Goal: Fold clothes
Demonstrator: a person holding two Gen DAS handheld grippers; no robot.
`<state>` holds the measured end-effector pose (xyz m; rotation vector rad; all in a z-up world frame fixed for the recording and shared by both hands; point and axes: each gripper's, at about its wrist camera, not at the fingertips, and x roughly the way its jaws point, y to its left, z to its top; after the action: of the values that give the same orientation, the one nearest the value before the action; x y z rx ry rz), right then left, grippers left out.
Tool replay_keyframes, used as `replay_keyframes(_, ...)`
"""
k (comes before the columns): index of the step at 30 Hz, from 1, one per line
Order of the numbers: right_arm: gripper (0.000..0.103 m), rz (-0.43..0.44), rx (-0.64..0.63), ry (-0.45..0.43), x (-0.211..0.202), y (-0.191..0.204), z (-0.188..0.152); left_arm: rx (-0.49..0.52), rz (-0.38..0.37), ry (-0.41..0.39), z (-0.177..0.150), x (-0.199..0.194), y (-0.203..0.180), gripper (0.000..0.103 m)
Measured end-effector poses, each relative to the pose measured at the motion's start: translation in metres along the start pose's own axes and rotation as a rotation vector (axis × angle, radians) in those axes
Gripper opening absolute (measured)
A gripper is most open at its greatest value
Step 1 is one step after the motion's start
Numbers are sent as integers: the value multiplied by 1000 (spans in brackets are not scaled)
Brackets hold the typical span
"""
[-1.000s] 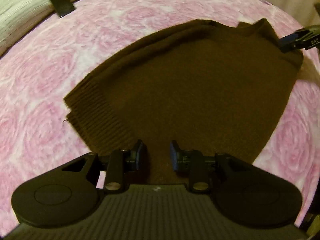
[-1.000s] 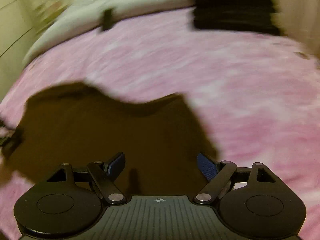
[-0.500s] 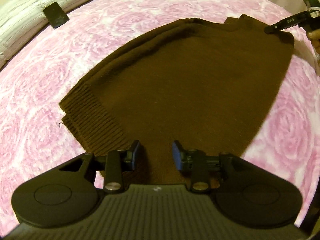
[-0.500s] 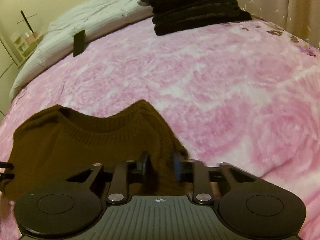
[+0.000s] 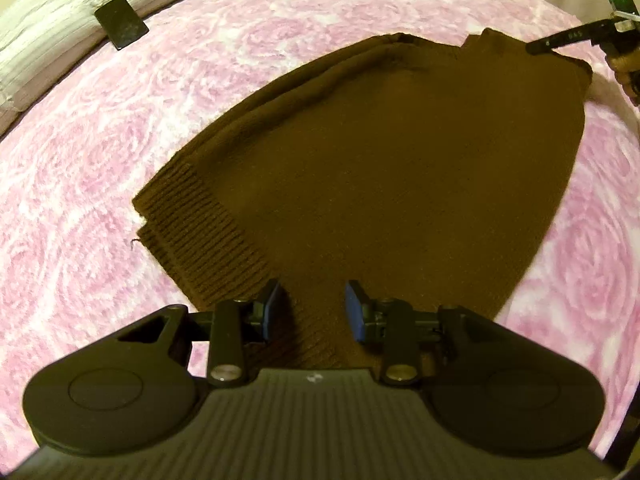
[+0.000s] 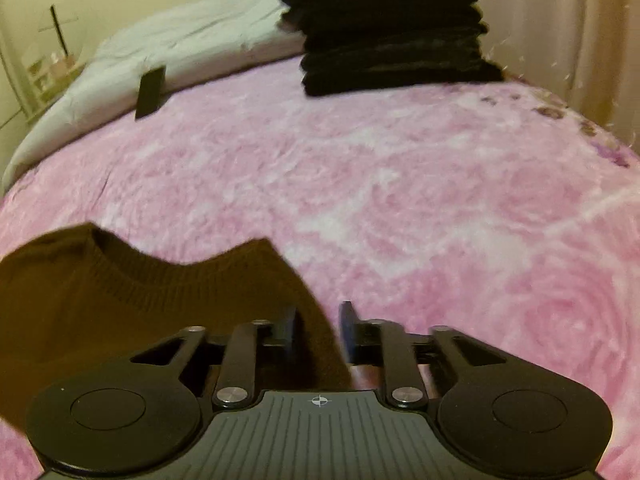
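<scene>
Sweater [image 5: 392, 184] hem hidden behind left gripper [image 5: 313, 312] body at 6 o'clock; we cannot tell whether pads press cloth. Stack of dark clothes [image 6: 394, 36] cut off at 12 o'clock, blurred. Right gripper [image 6: 318, 330] jaws opening; cloth edge between them smeared.

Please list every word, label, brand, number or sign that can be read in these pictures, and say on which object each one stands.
White characters on the right gripper's finger, seen from the left wrist above the brown sweater: too small and blurred to read with certainty.
Small white crosshair sign on the right gripper's body: a mark only, no letters.
Small white mark on the left gripper's body: unreadable.
Otherwise there is no readable text.
</scene>
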<state>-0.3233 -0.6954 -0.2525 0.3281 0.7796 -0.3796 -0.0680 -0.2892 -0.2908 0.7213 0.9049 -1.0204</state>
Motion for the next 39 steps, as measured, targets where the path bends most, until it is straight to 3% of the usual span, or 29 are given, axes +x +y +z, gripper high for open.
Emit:
replay_keyframes(1,62,-22,-11,-11,-4,1,1,6,7,3,1,-2,0,31)
replay_keyframes(8,62,59,10,-45,-36,17,9,-3,2,-30,23,-8,-2,31)
replay_keyframes(13,62,141,101,-28,-66,35,-16,138,-68,-96,53,-13,-44,31)
replay_keyframes(19,62,235,511,51,-66,11,-56,347,-104,-101,42,-19,-96,34)
replay_keyframes(22,62,203,668,48,-54,0,-65,368,-107,-82,32,-17,-105,34)
replay_keyframes(25,62,187,771,17,-57,-3,-70,329,-102,-83,24,-22,-104,34)
replay_keyframes(30,60,242,800,-29,-37,-9,-71,338,-92,-104,11,-28,-102,36)
replay_keyframes(31,24,233,828,-31,-31,-13,-73,343,-89,-109,8,-28,-101,36)
replay_keyframes(32,5,234,864,-28,-27,-19,-73,342,-88,-118,5,-29,-100,36)
replay_keyframes(35,3,232,803,-81,-34,-28,-59,339,-81,-148,-4,-34,-94,37)
replay_keyframes(39,3,143,754,-176,-52,-50,-42,325,-77,-181,-19,-45,-84,37)
